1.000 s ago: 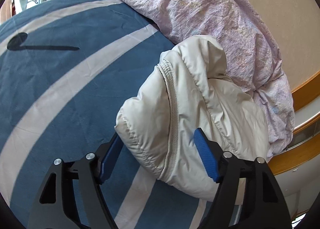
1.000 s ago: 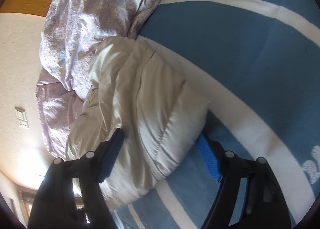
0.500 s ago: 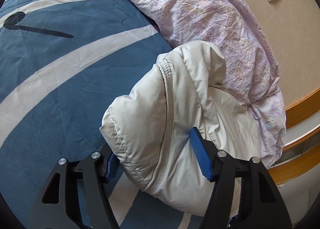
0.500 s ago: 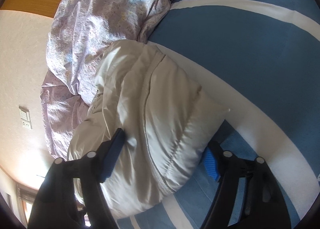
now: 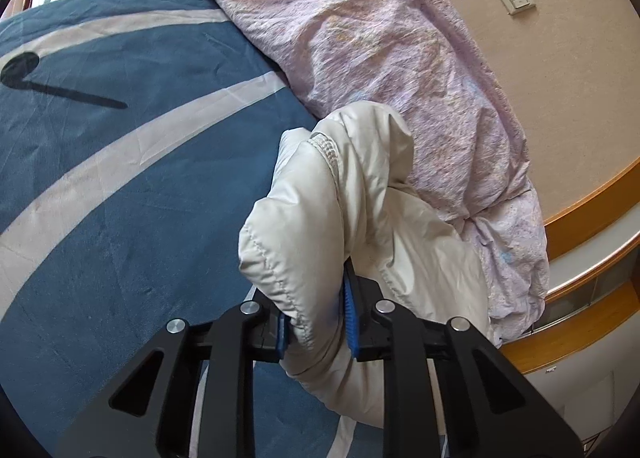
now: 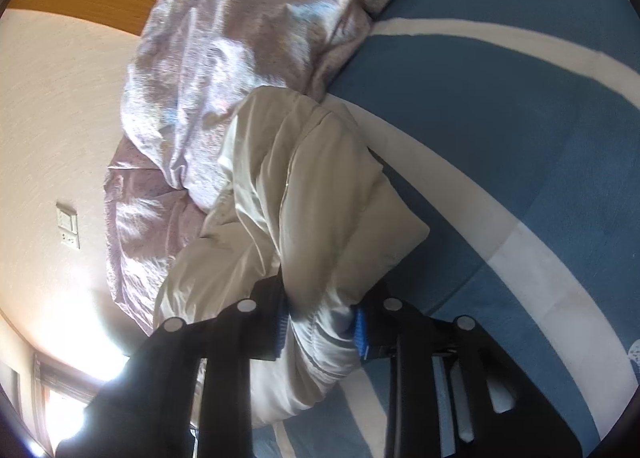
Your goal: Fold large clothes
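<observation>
Left gripper [image 5: 314, 322]: blue pads just closed in, now clamped on a puffy lobe of the cream padded jacket [image 5: 352, 217], fabric bulging out above and below the pinch. Right gripper [image 6: 320, 328]: likewise just closed and clamped, holding another bunched edge of the same jacket [image 6: 304, 193]. Jacket itself: crumpled in a mound on the blue-and-white striped blanket [image 5: 120, 185], far side resting against the rumpled lilac duvet [image 5: 400, 57] by the wall. Step in hand, by the look of it: securing two hold points before lifting and spreading the garment. Worth checking that each pinch has caught a true edge, hem or shoulder seam, rather than a loose fold of filling; slick, stuffed cloth of this kind probably slides out of a shallow bite. Best to lift slowly and evenly with both hands, then draw them apart until the jacket hangs or lies flat, away from the duvet so nothing snags or drags along with it. Better to lay it out on the open stretch of blanket, where the stripes give a straight line to square the hem against. Risk to watch: one side slipping free under the weight, leaving the jacket twisted. Cannot tell which part of the jacket each pinch holds, since sleeves and collar stay buried in the folds.
</observation>
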